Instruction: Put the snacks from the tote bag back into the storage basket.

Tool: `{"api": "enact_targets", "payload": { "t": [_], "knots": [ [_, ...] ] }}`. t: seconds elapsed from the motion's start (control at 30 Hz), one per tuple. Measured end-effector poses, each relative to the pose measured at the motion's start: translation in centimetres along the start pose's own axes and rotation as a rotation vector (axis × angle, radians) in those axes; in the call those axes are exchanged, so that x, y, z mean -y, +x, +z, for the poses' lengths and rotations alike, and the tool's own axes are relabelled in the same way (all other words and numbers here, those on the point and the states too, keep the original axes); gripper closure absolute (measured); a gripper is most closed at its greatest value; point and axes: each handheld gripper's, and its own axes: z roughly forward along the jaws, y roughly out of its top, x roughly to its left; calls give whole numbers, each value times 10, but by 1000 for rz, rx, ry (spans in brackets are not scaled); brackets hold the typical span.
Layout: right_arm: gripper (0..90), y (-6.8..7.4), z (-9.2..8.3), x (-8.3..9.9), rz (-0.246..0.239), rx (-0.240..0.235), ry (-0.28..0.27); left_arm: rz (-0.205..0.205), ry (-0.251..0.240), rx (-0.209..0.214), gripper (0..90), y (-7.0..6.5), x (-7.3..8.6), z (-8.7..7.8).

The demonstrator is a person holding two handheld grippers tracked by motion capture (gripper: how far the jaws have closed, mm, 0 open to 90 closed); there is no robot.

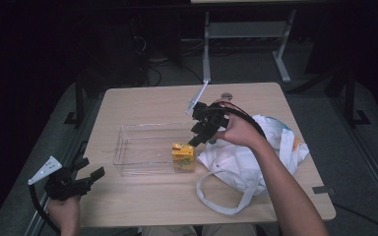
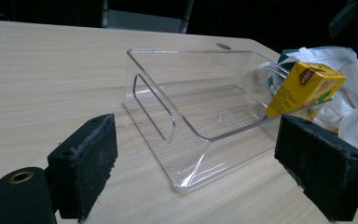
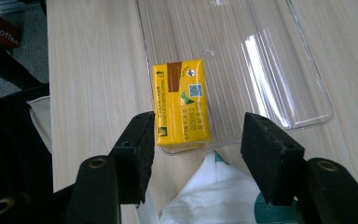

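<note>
The left gripper [image 1: 91,178] waits at the table's near-left edge, jaws wide and empty, out of the way. The carton [image 1: 183,156] stands in the bin's [image 1: 128,147] right end, just placed it seems. Above it, the right gripper [image 1: 201,136] hangs parted, holding nothing, beside the bag [image 1: 246,162].

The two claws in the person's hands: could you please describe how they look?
Both are black. The left claw and the right claw each carry a grey three-cornered plate and trail a black cable. The pads are blocky, rough black foam. The forearms are bare, no sleeves.
</note>
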Motion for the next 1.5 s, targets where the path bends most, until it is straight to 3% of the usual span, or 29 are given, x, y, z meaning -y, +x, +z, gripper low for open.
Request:
{"api": "enact_targets", "payload": {
  "t": [1.17, 1.5],
  "knots": [
    [410, -9, -25, 48, 90, 53, -65, 5, 14, -5, 125, -1, 0, 1],
    [398, -9, -31, 67, 144, 78, -89, 1, 16, -2, 125, -2, 0, 3]
  ]
}}
